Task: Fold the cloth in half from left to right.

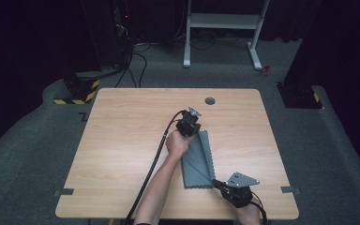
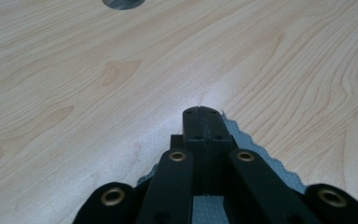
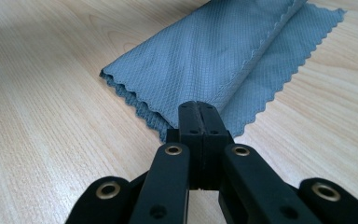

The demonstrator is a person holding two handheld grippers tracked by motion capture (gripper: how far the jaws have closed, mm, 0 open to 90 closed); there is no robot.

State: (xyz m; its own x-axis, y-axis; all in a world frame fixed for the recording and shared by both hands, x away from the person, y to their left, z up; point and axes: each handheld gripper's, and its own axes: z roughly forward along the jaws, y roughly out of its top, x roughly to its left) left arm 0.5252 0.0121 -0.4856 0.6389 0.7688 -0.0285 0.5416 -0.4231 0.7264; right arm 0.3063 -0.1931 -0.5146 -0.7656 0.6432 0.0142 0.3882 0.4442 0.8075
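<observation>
Near the lower centre of the high view, a folded grey cloth (image 1: 198, 161) lay flat on the wooden counter (image 1: 122, 140). At its upper end the left gripper (image 1: 193, 127) had its fingers pressed together on a corner. At its lower right corner the right gripper (image 1: 217, 183) pinched the scalloped edge likewise.

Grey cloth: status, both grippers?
Left gripper shut on far end of grey cloth. Right gripper shut on near corner. Cloth folded lengthwise, flat on table. Nothing in the way.
</observation>
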